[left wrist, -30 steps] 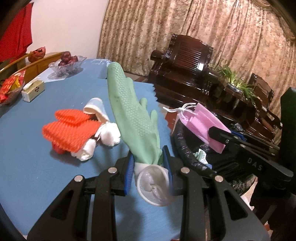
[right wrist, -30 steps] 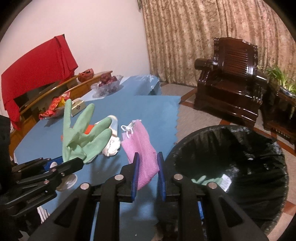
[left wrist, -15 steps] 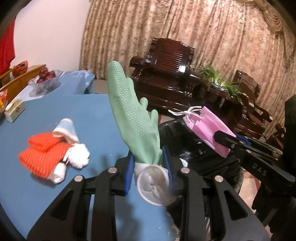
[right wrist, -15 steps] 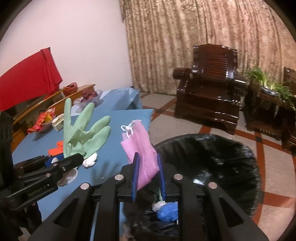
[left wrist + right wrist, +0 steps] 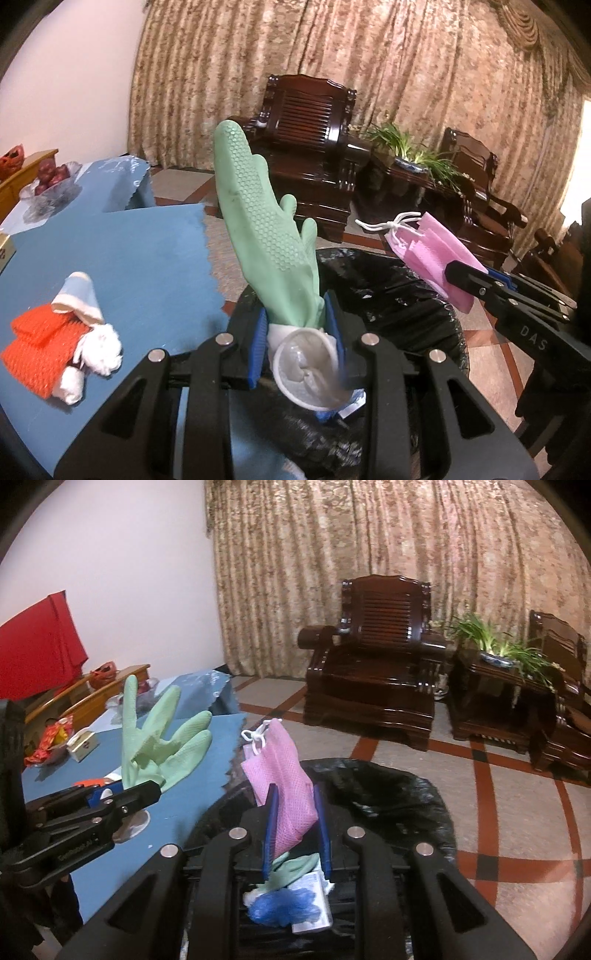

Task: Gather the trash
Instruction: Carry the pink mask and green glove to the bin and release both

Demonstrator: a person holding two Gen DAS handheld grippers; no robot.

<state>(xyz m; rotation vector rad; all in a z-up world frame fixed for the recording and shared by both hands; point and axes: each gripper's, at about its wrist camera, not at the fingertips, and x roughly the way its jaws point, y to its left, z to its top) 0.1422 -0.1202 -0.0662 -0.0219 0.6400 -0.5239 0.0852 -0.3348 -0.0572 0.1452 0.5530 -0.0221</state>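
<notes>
My left gripper (image 5: 295, 314) is shut on the cuff of a green rubber glove (image 5: 258, 229), which stands upright over the near rim of a black-lined trash bin (image 5: 388, 295). My right gripper (image 5: 293, 794) is shut on a pink face mask (image 5: 280, 775) and holds it above the bin's opening (image 5: 388, 794). The mask also shows in the left wrist view (image 5: 432, 258), the glove in the right wrist view (image 5: 162, 738). In the bin lie another green glove (image 5: 291, 867), a blue crumpled item (image 5: 284, 908) and a white packet.
On the blue table (image 5: 147, 251) to the left lie an orange glove (image 5: 40, 347) and white tissue wads (image 5: 99, 347). A glass fruit bowl (image 5: 48, 184) and a small box (image 5: 83, 744) stand farther back. Dark wooden armchairs (image 5: 380, 672) and a plant stand (image 5: 498, 686) line the curtain.
Both grippers have swung right, off the table and over the bin, each still holding its item. The bin's contents have come into the right wrist view.
</notes>
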